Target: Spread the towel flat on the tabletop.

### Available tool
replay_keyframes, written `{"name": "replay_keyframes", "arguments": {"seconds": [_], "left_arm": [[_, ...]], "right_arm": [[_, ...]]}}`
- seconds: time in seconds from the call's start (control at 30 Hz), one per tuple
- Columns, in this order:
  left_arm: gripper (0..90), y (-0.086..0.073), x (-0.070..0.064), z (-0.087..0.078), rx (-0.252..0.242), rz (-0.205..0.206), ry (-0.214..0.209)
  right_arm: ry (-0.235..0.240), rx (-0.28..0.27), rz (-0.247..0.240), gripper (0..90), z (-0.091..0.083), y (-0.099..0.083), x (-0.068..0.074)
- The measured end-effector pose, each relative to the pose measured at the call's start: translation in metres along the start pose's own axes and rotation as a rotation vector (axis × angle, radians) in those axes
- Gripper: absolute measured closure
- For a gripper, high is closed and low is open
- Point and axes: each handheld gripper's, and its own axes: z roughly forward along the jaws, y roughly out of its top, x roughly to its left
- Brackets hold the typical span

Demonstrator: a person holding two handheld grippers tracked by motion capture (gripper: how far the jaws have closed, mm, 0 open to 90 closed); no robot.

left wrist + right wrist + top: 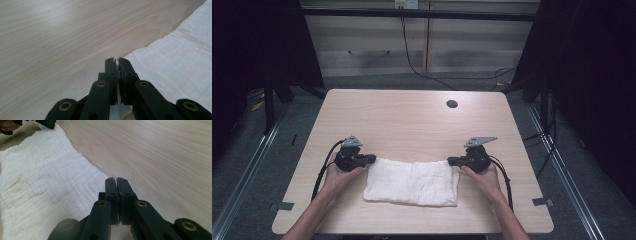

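White muslin cloth (412,182), judged light and limp: left gripper (371,159) and right gripper (451,161) each pinch a far corner.

No lettering, label, brand or number reads anywhere here, not on the white cloth (412,181), the wooden table (412,115), nor the cabinets (422,45) behind.
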Motion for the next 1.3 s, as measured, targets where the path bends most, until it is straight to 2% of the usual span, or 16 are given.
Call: {"name": "replay_keyframes", "arguments": {"seconds": [0.2, 0.4, 0.57, 0.63, 0.67, 0.73, 0.83, 0.9, 0.97, 1.17, 1.3], "left_arm": [[86.4, 0.001, -0.001, -0.003, -0.024, -0.011, -0.012], [86.4, 0.006, -0.003, -0.011, -0.068, -0.018, -0.024], [86.4, 0.019, -0.008, -0.022, -0.13, -0.008, -0.035], [86.4, 0.024, -0.013, -0.024, -0.154, -0.017, -0.046], [86.5, 0.026, -0.017, -0.025, -0.162, -0.006, -0.052], [86.5, 0.031, -0.023, -0.028, -0.171, 0.02, -0.058], [86.5, 0.04, -0.023, -0.034, -0.214, 0.005, -0.061], [86.5, 0.047, -0.021, -0.039, -0.228, 0.007, -0.048], [86.5, 0.056, -0.019, -0.047, -0.252, 0.012, -0.045], [86.5, 0.092, -0.016, -0.073, -0.32, 0.037, -0.002], [86.5, 0.112, -0.014, -0.083, -0.339, 0.055, 0.025]], "right_arm": [[-0.003, -0.026, 0.008, 88.5, -0.005, 0.002, -0.002], [-0.008, -0.059, 0.007, 88.5, -0.011, 0.007, -0.003], [-0.019, -0.096, 0.003, 88.6, -0.021, 0.014, -0.005], [-0.022, -0.113, 0.008, 88.6, -0.025, 0.017, -0.006], [-0.026, -0.13, 0.009, 88.7, -0.029, 0.019, -0.006], [-0.027, -0.132, 0.005, 88.7, -0.031, 0.02, -0.005], [-0.041, -0.169, 0.004, 88.8, -0.043, 0.028, -0.006], [-0.045, -0.174, 0.006, 88.8, -0.045, 0.03, -0.007], [-0.055, -0.191, -0.001, 88.8, -0.053, 0.04, -0.009], [-0.081, -0.226, -0.04, 89.0, -0.071, 0.075, -0.008], [-0.09, -0.248, -0.059, 89.0, -0.079, 0.1, -0.009]]}}
